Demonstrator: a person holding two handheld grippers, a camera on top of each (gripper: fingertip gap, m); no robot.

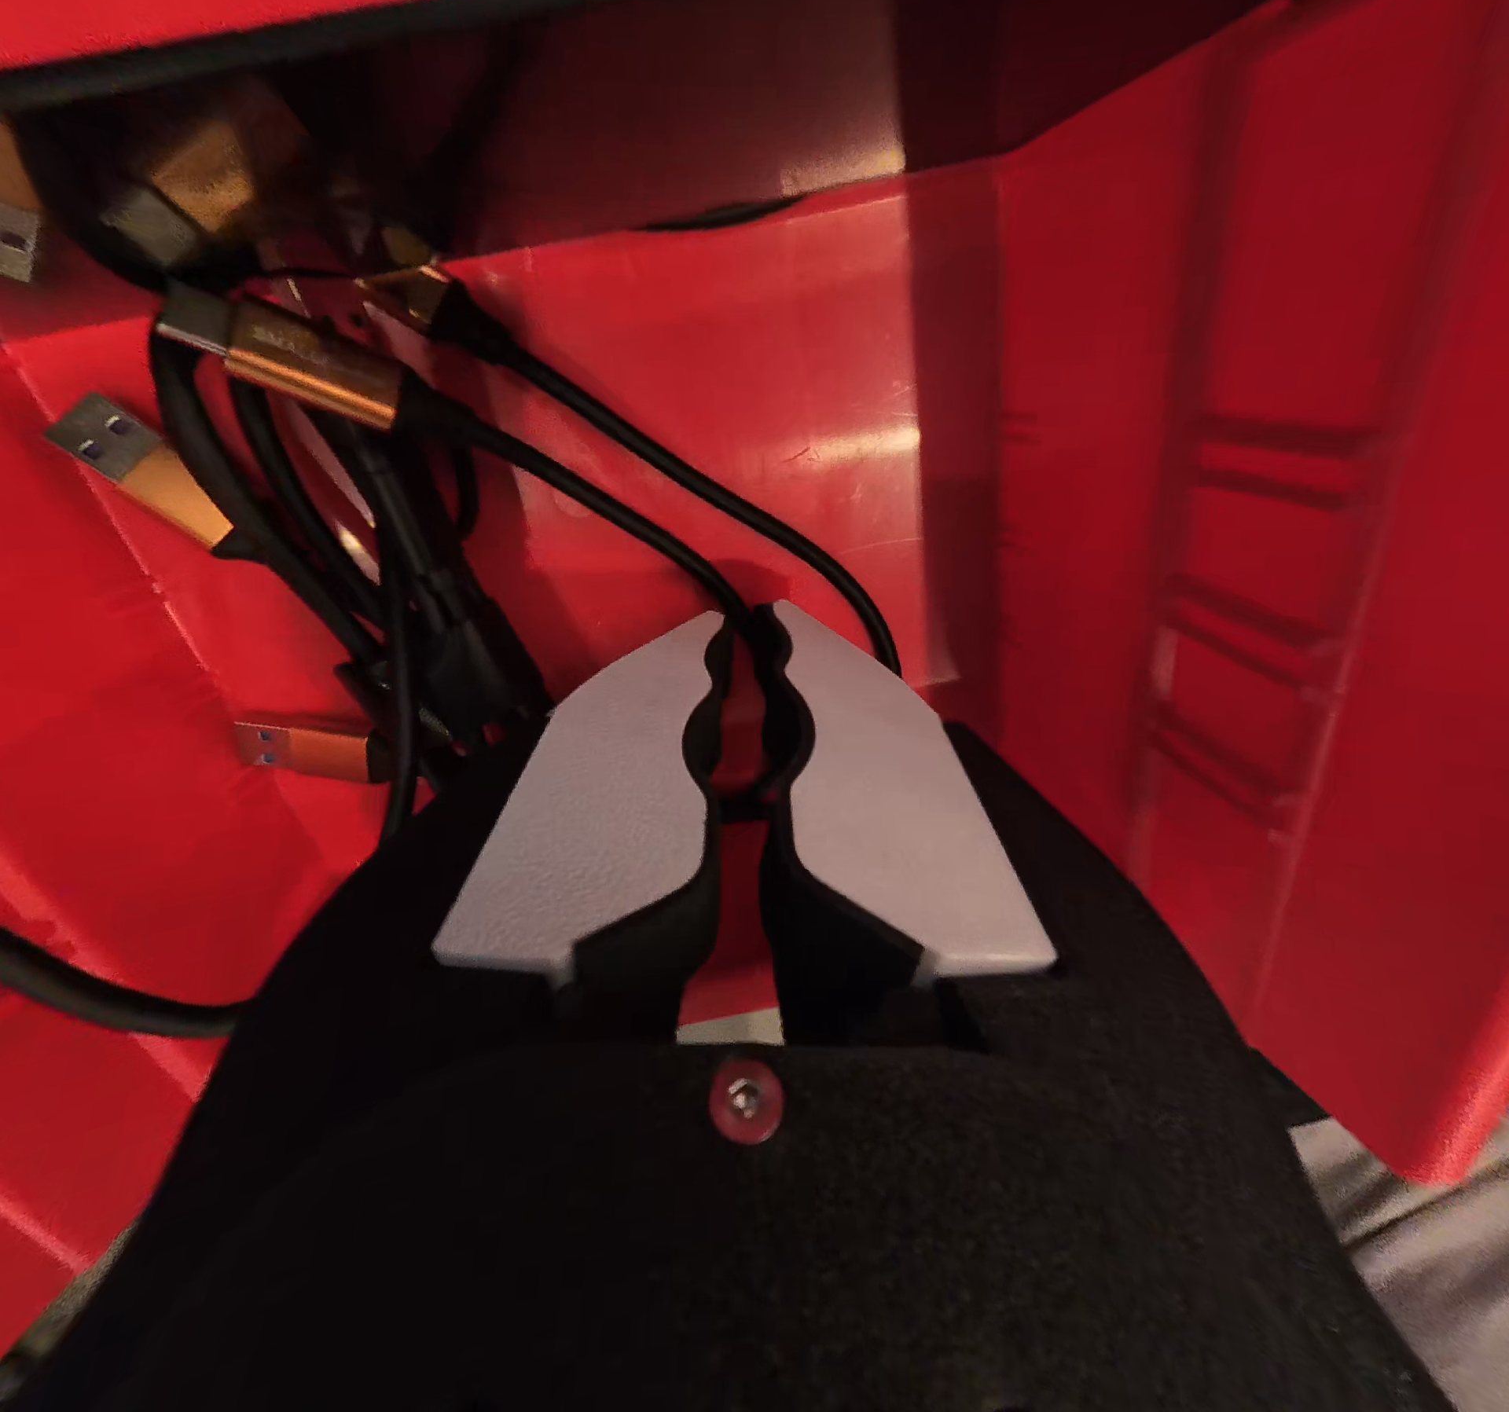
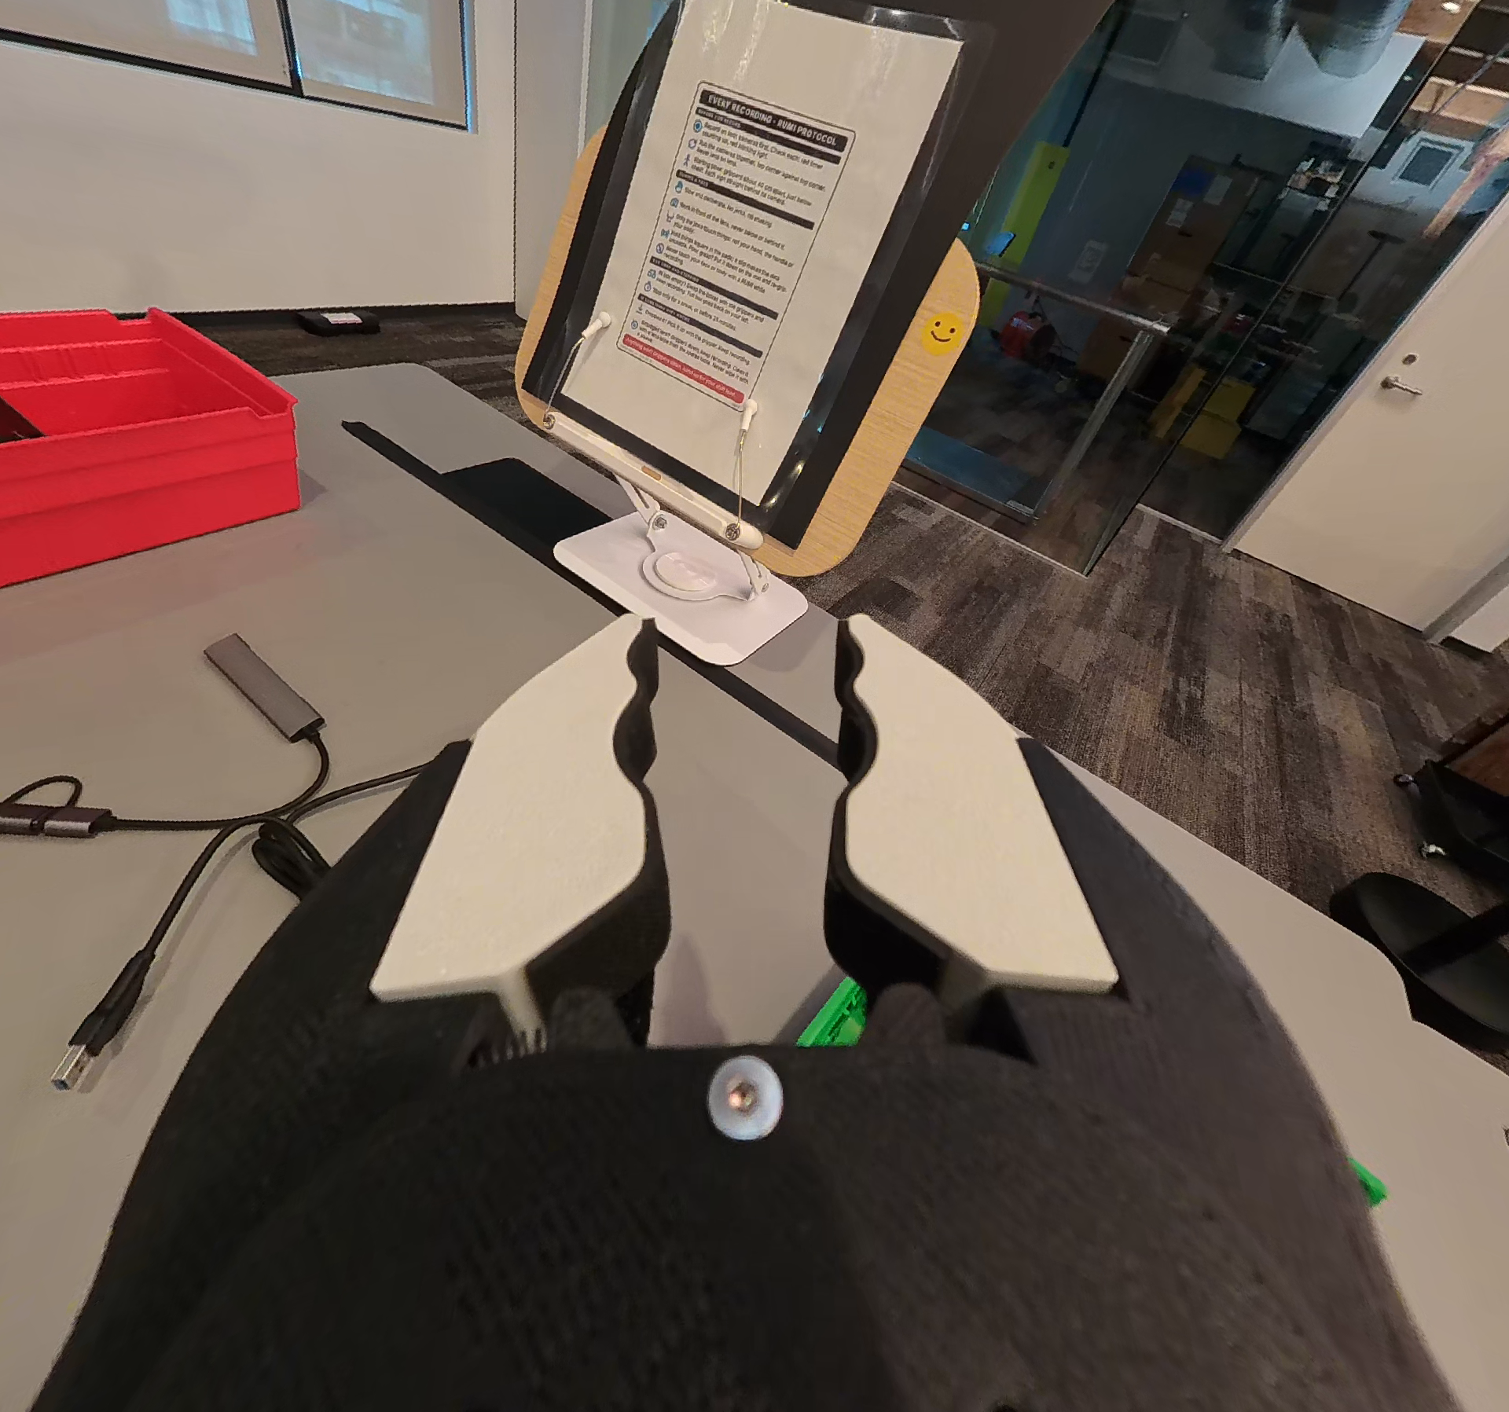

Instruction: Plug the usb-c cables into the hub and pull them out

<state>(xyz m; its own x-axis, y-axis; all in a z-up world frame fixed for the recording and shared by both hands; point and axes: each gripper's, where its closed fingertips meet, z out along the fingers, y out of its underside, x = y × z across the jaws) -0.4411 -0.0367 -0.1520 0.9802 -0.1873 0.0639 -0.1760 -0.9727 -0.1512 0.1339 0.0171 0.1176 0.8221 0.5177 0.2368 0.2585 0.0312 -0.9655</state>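
Observation:
In the left wrist view my left gripper (image 1: 747, 626) is inside a red bin (image 1: 1143, 475) and is shut on a thin black cable (image 1: 588, 491). That cable runs up to an orange-sleeved connector (image 1: 318, 377) with a small dark plug tip. A second black cable (image 1: 735, 507) passes just right of the fingers. In the right wrist view my right gripper (image 2: 745, 638) is open and empty above the grey table (image 2: 408, 597). The slim grey hub (image 2: 261, 685) lies flat on the table to its left, with its own dark cable (image 2: 204, 867) trailing toward me.
A tangle of black cables (image 1: 441, 622) with orange USB plugs (image 1: 139, 467) fills the bin's left side. The red bin (image 2: 139, 426) stands at the table's far left. A document stand (image 2: 735, 271) with a printed sheet stands ahead near the table edge. A green part (image 2: 833, 1022) shows under the right gripper. My right fingertips sit around 65 cm from my left ones.

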